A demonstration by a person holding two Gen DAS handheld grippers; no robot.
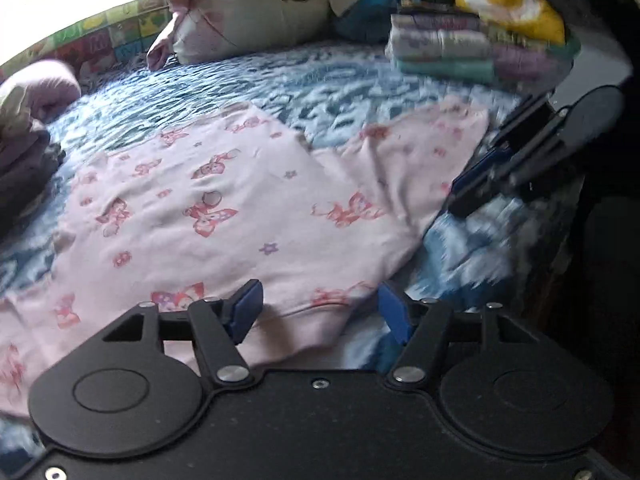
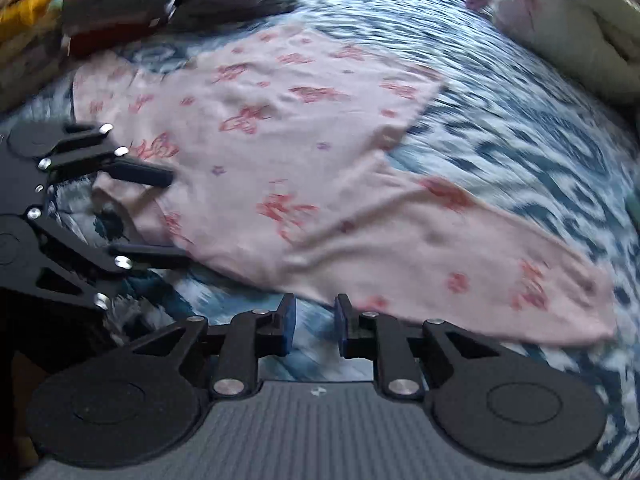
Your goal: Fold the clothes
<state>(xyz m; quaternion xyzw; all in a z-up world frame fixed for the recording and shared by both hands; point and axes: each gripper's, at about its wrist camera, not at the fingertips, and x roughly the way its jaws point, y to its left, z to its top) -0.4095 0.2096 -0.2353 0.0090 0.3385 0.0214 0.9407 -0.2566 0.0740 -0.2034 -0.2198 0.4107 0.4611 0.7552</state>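
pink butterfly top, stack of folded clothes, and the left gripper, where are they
pink butterfly top (image 1: 224, 200), left wrist view, on the flat middle of its body
stack of folded clothes (image 1: 444, 50), left wrist view, on the folded front edges
left gripper (image 1: 320, 312), left wrist view, midway between its blue fingertips

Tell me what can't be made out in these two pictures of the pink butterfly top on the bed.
- Pink butterfly top: its near hem, left wrist view, hidden behind the left tool.
- Its sleeve: the cuff end, right wrist view, smeared by motion blur.
- Folded stack: left wrist view, blurred, pieces uncountable.
- Dark pile: right wrist view, blurred and cut by the top edge.
- Right tool: whether its pads touch the fabric, unclear.
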